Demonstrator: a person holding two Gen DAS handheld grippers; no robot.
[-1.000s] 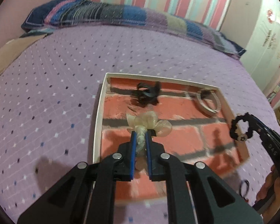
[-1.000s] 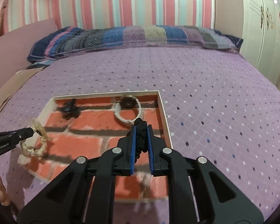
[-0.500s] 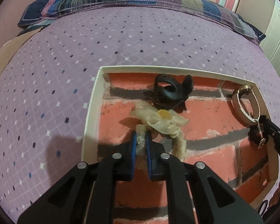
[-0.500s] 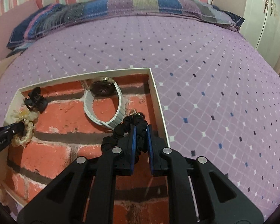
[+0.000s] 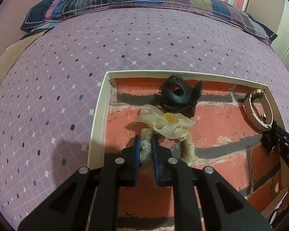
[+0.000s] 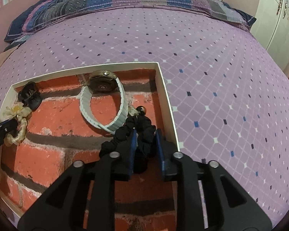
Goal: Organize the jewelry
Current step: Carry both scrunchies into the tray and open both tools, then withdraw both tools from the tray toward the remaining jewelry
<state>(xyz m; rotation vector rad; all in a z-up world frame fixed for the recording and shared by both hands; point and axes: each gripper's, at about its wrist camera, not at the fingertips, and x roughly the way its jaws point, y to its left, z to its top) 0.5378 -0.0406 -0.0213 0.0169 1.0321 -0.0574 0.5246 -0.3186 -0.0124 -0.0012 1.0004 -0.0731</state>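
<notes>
**Two scrunchies in the brick-patterned tray**

The left gripper [image 5: 146, 146] pinches the cream fabric scrunchie with a flower [image 5: 164, 127], lying on the floor of the white-rimmed tray [image 5: 98, 111] beside a black hair claw [image 5: 180, 94]. The right gripper [image 6: 145, 140] has its fingers slightly spread around the black scrunchie [image 6: 136, 132], touching a white-strapped watch [image 6: 104, 100].

dim warm light | fisheye edges bent | shadows soft, perhaps overhead
</notes>
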